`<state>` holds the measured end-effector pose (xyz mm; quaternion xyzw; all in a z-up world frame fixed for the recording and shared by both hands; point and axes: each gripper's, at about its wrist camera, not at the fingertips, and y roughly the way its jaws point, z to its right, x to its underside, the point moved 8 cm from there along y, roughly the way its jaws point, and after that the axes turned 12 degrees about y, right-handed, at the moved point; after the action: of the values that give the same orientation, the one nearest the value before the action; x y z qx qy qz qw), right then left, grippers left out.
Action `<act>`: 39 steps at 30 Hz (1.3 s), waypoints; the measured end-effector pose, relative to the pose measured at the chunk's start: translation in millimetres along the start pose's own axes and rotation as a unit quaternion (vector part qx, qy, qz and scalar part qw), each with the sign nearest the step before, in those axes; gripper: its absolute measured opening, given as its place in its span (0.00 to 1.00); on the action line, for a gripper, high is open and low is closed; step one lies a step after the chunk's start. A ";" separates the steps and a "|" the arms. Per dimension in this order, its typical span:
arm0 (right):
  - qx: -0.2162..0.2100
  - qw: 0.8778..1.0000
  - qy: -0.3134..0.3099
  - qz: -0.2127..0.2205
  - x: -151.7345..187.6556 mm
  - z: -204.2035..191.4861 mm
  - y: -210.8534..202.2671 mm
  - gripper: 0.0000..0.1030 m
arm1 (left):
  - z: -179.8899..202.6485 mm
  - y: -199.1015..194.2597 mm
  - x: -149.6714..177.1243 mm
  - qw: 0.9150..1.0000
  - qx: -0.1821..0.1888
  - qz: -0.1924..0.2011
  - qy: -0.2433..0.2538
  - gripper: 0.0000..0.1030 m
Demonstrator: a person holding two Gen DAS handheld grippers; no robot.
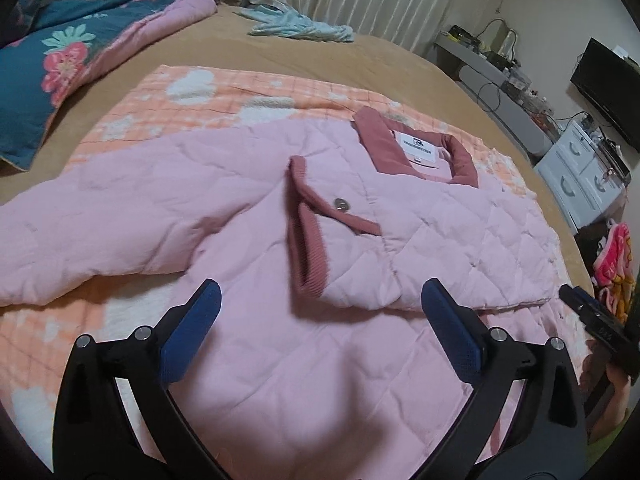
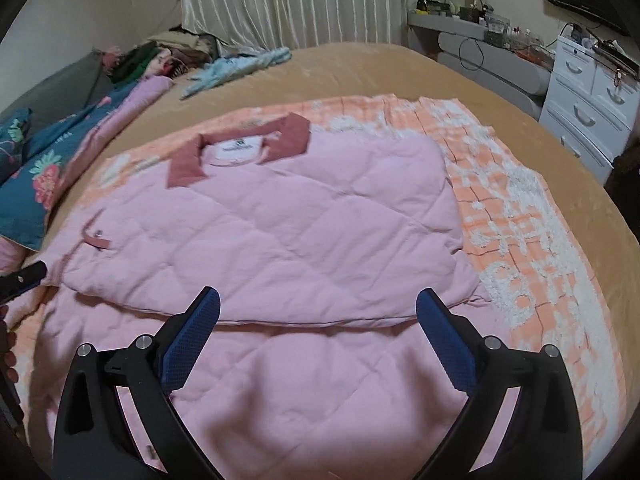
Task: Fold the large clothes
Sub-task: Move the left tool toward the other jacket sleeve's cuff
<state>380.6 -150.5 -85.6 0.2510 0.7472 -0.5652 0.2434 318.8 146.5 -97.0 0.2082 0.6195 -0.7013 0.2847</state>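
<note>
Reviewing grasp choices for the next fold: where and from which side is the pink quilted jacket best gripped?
Probably the pink quilted jacket is best taken at its near hem, one corner per gripper, coming in from the near edge. That hem lies flat and free below the folded-over layer's edge, and the collar lies at the far end. The left gripper and right gripper are both open and empty above it.

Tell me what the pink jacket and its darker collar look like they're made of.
The pink jacket looks like soft, matte woven fabric over padding: stitched diamond quilting puffs between the seams. Its darker collar and cuff look like ribbed knit, with fine ridges visible on the cuff; the exact fibre can't be told.
</note>
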 end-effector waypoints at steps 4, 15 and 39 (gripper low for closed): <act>-0.017 1.000 -0.003 0.008 1.8 -19.1 -16.8 0.96 | -11.2 -14.7 8.7 1.000 -0.005 0.003 -0.006 0.91; -0.047 0.997 -0.050 0.025 5.5 -91.6 -43.2 0.96 | -58.3 -48.6 26.8 0.999 -0.030 0.020 -0.040 0.91; -0.120 0.980 -0.156 0.008 45.2 -265.6 -52.6 0.96 | -181.7 -86.2 72.2 0.981 -0.089 0.044 -0.169 0.91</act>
<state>291.0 98.4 -12.5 0.1345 0.7603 -0.5014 0.3904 196.8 321.7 -105.3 0.0878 0.6123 -0.6552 0.4337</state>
